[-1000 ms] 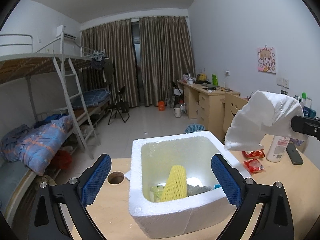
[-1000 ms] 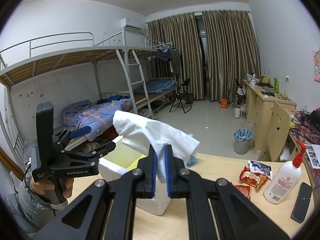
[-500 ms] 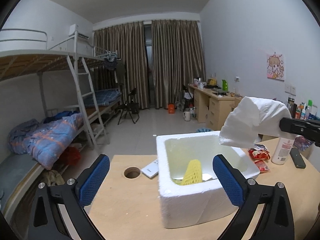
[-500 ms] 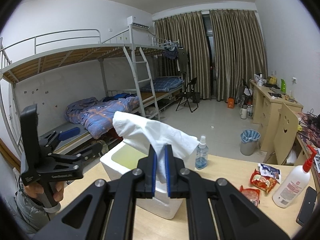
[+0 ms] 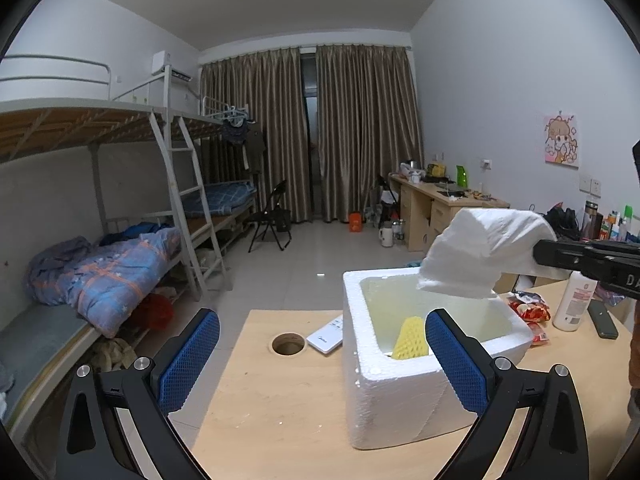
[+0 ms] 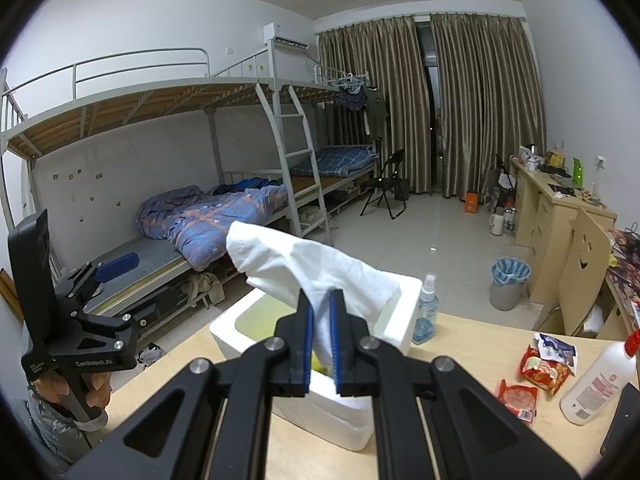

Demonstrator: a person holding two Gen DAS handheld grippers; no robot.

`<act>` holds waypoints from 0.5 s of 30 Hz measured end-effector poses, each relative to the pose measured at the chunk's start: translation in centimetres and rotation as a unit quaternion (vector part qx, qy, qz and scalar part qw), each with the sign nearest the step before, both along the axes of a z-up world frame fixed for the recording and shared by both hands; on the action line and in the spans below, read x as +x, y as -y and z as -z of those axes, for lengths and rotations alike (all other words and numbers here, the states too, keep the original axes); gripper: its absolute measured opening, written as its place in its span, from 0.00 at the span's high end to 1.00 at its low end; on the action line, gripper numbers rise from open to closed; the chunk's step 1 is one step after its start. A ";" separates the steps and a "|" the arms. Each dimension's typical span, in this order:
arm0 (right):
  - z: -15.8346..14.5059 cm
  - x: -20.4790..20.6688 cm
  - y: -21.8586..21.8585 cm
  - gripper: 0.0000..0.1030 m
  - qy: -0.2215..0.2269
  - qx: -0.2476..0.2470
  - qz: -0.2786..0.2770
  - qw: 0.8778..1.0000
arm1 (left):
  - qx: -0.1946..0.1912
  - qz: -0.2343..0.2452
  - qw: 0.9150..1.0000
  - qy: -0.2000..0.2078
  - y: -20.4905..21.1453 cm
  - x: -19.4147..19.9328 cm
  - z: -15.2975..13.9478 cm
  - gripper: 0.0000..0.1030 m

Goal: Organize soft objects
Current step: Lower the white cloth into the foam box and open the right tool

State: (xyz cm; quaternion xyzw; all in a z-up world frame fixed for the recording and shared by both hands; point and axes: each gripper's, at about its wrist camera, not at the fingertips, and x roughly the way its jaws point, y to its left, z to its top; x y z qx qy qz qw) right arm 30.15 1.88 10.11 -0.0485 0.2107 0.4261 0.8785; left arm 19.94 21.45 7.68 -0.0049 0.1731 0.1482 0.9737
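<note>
Box contents mostly hidden
Foam box (image 5: pixel 394 396) wall hides yellow net sleeve (image 5: pixel 409 339) base; phone (image 6: pixel 622 420) cut off by frame edge.

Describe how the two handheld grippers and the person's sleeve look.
Both are black angular linkage frames with silver bolts. The left gripper has broad blue pads with a mesh texture; seen from the right wrist view, its body carries small white lettering and a tall black block on top. The right gripper has narrow blue-edged fingers. The sleeve under the left gripper's handle is grey and padded.

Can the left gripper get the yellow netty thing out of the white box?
Probably yes: the left gripper is open and empty, the white foam box has no lid, and the yellow foam net sleeve stands exposed. The white cloth overhead might crowd it.
</note>
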 end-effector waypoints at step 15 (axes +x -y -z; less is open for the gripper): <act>1.2 1.8 -2.5 0.90 -0.022 -0.016 -0.008 1.000 | -0.008 -0.008 1.000 0.000 -0.2 -0.4 0.2 0.00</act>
